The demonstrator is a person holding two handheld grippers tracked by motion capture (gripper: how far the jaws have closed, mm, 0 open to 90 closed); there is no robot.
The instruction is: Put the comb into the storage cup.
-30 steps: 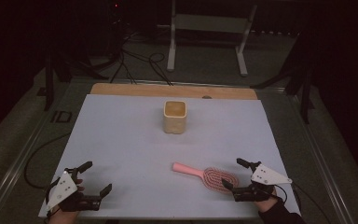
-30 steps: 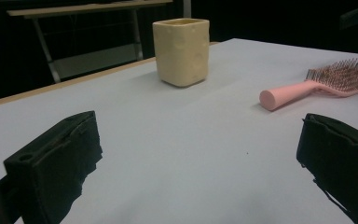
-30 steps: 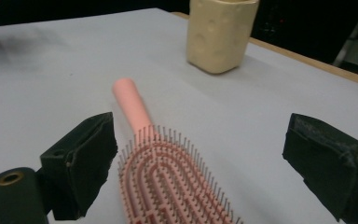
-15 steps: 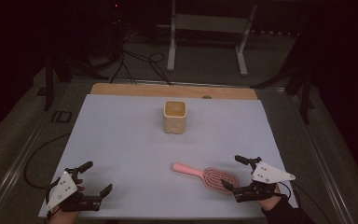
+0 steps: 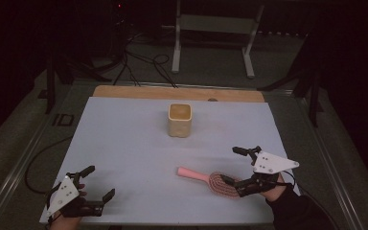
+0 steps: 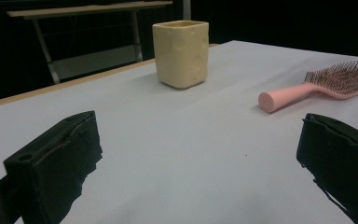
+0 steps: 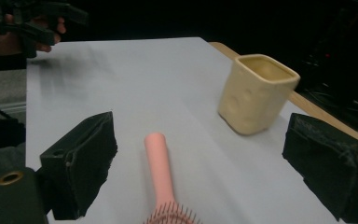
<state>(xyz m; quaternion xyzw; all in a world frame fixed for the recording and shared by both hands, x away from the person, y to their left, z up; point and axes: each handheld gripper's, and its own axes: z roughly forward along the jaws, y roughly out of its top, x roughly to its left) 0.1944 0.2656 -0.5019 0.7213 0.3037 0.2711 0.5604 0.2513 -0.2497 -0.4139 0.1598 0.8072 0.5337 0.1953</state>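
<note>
The right tongs [image 5: 235, 165] are wide open around the pink hairbrush [image 5: 211, 179] head, holding nothing. The left tongs [image 5: 98, 183] rest wide open and empty at the near left of the table [image 5: 124, 143].

I am working at a table [image 5: 124, 143] covered by a pale sheet — a strip of bare wooden edge [image 5: 139, 92] is showing along its far side. Beyond it, a grey metal stand [image 5: 213, 24] on two legs is resting on a dull grey floor [image 5: 211, 72], and black cables [image 5: 141, 60] are trailing across that floor. The room behind is lying in near darkness — light is falling mainly on the tabletop. A dark frame post [image 5: 51, 79] is standing at far left.
</note>
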